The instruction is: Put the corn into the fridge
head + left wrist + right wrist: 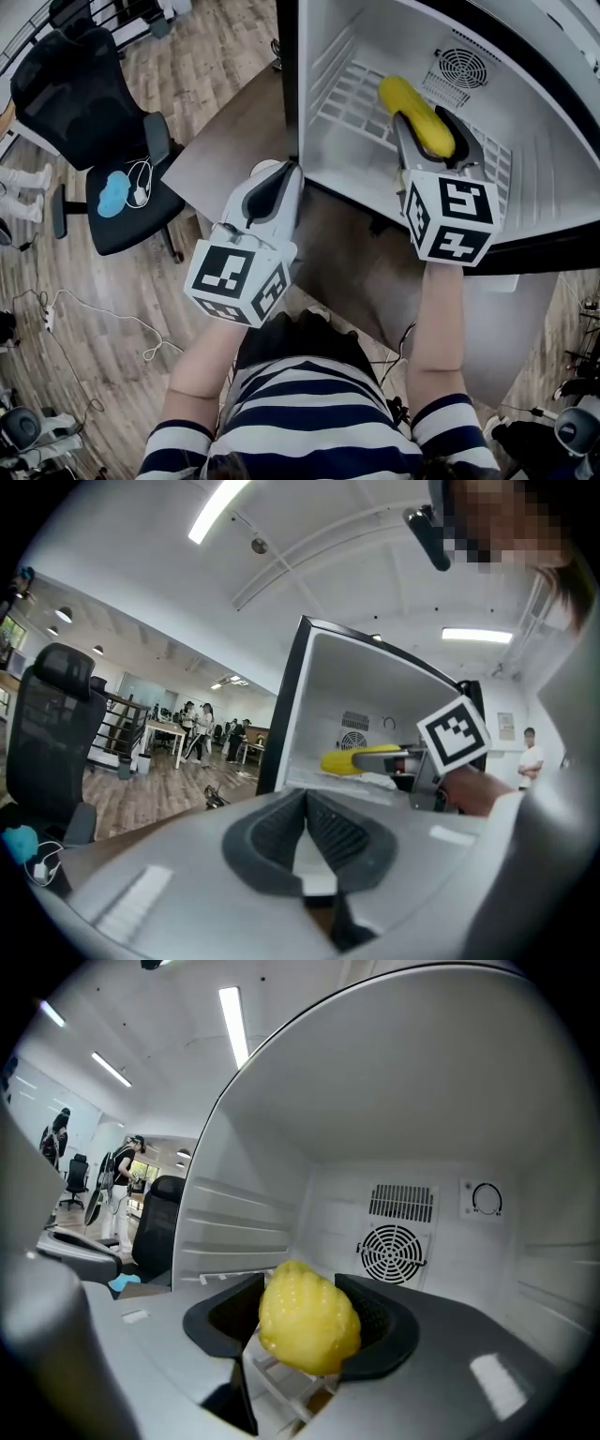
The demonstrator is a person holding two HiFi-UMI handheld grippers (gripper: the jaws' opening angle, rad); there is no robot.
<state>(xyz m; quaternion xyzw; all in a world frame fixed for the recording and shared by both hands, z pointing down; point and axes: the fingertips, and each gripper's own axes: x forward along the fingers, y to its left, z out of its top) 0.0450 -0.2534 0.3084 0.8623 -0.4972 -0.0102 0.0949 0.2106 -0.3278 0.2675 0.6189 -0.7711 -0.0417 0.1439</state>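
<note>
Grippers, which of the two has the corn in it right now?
The right gripper, with its jaws clamped on the yellow corn, reaching inside the fridge. The left gripper is shut on nothing and is outside the fridge.
</note>
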